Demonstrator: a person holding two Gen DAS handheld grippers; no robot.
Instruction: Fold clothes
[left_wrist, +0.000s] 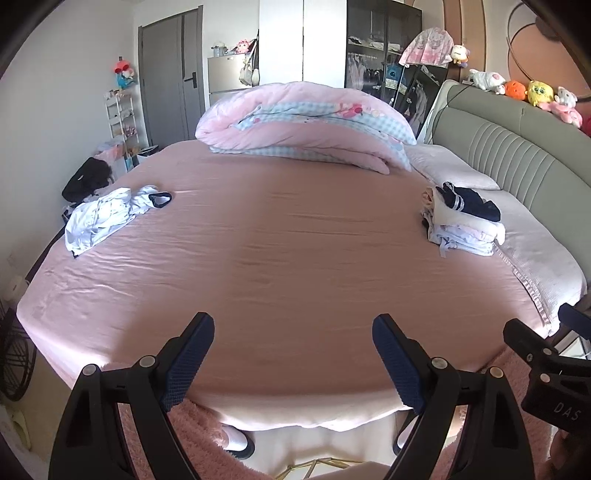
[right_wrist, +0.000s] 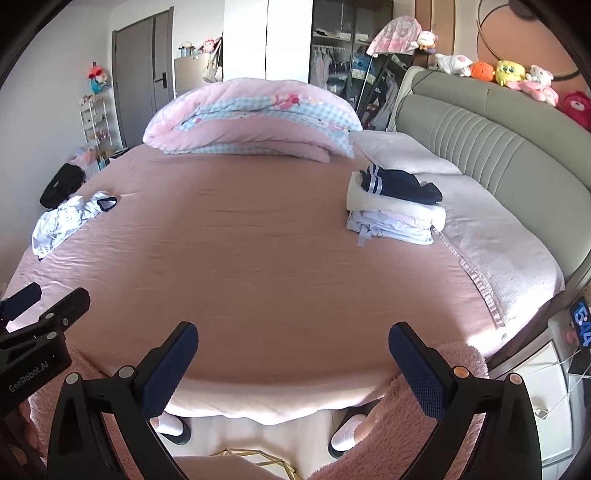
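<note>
A crumpled white garment (left_wrist: 105, 216) (right_wrist: 61, 221) with a dark collar lies unfolded at the far left of the pink bed (left_wrist: 288, 251) (right_wrist: 258, 258). A stack of folded clothes (left_wrist: 463, 221) (right_wrist: 395, 212), topped by a navy piece with white stripes, sits at the right by the headboard. My left gripper (left_wrist: 293, 336) hangs open over the bed's near edge, holding nothing. My right gripper (right_wrist: 293, 343) is open too, empty, over the same edge. Each gripper shows at the side of the other's view.
A rolled pink duvet (left_wrist: 303, 125) (right_wrist: 255, 118) lies across the far side. A grey padded headboard (left_wrist: 517, 155) with plush toys runs along the right, a pale blanket (right_wrist: 491, 240) below it. A black bag (left_wrist: 86, 179) sits left of the bed. A person's feet in white socks (right_wrist: 170, 424) show below.
</note>
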